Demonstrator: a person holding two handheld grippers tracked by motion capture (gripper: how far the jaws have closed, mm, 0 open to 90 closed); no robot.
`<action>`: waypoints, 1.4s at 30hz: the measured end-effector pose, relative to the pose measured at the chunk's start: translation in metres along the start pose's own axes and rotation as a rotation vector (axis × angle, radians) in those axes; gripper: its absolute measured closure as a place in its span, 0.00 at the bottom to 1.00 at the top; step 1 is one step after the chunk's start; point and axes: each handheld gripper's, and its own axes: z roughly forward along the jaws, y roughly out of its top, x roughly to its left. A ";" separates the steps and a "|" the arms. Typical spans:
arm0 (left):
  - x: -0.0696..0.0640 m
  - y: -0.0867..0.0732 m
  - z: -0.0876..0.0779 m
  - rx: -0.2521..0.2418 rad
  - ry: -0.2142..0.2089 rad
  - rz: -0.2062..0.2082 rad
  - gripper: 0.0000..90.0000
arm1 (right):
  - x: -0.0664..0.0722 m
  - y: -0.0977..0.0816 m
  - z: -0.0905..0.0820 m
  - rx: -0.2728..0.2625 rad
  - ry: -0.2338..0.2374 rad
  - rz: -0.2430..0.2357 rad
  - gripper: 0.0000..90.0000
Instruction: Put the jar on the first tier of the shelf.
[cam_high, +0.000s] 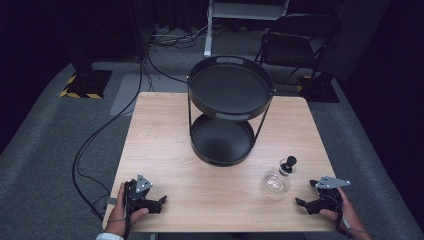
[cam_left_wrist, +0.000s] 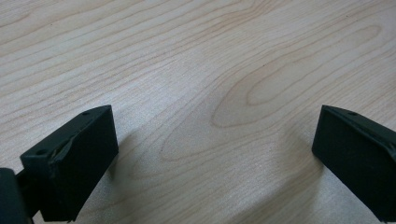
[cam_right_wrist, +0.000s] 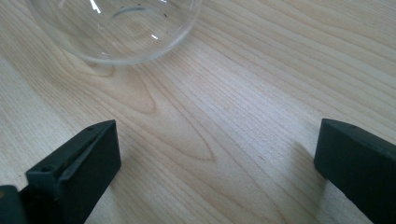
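Meanwhile both the left gripper (cam_high: 161, 201) and right gripper (cam_high: 298, 202) gape wide, empty, near the glass flask (cam_high: 276, 183).

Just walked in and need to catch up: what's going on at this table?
A person holds a gripper in each hand at the near edge of the wooden table. The right gripper is open beside a round glass flask with a black stopper; the left gripper is open over bare wood. A black two-tier tray stand waits behind.

Open tabletop (cam_high: 165, 150) left of the two-tier tray (cam_high: 222, 115). Right of it, glass flask (cam_high: 278, 181) blocks the near lane; bare wood beyond, toward the far edge.
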 end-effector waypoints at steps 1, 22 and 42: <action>0.000 0.000 0.000 0.000 0.000 0.000 0.00 | 0.000 0.000 0.000 -0.003 0.000 -0.001 0.00; 0.000 0.000 0.000 0.000 -0.001 0.000 0.00 | -0.001 0.001 -0.002 0.021 -0.022 0.018 0.02; 0.000 0.000 0.000 0.000 -0.001 0.000 0.00 | 0.015 0.024 -0.017 -0.011 0.001 -0.015 0.03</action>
